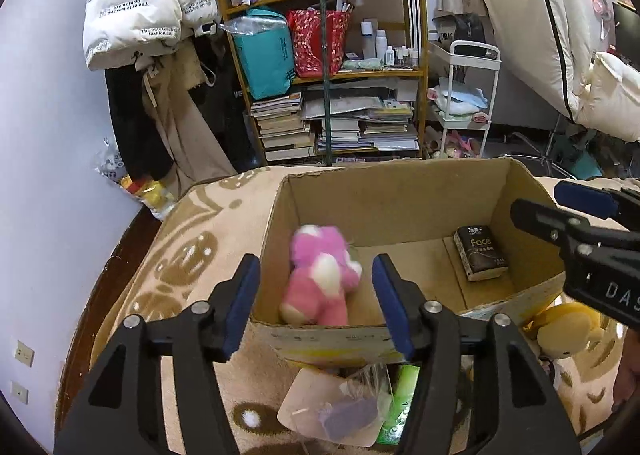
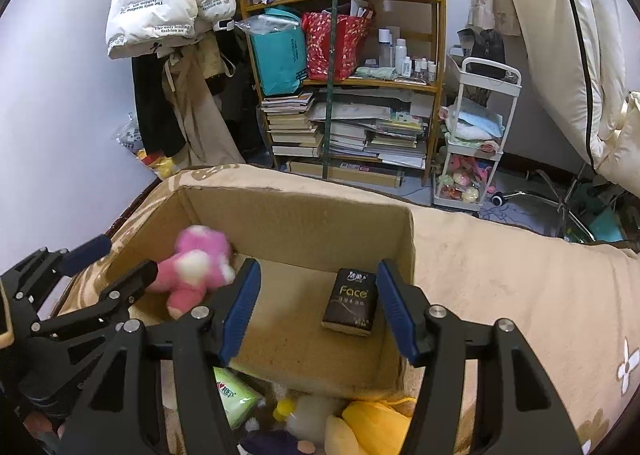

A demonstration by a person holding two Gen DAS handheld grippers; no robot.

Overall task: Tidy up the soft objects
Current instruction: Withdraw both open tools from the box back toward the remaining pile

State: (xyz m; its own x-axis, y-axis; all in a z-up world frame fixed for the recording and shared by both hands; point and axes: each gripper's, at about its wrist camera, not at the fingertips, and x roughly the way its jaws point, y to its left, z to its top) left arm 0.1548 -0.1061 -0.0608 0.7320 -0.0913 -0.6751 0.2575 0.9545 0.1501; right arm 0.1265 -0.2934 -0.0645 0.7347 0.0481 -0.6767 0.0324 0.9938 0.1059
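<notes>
my left gripper has its jaws apart with nothing clamped. the pink plush toy is blurred in both views and sits between the blue pads without either one touching it, so i read it as let go and dropping into the cardboard box, near the left wall. my right gripper is also spread with nothing in it. the dark tissue pack lies flat on the box floor below it, on the right side, and neither pad presses on it. both drops look done, or very nearly.

to do this step well: keep both sets of jaws wide until the plush has settled, so the fur does not snag on a pad. lift straight up over the box rim, not sideways, since the near wall is just under my fingers and the box is light enough to drag along the beige blanket.

more soft stuff waits in front of the box: a yellow plush, a green tissue pack, a white fluffy toy, and something dark i cannot identify. judgement: task is roughly early to mid. next, take the yellow plush with the right and the green pack with the left. grip plush by the body, not a limb, or it will flop and catch on the rim.
</notes>
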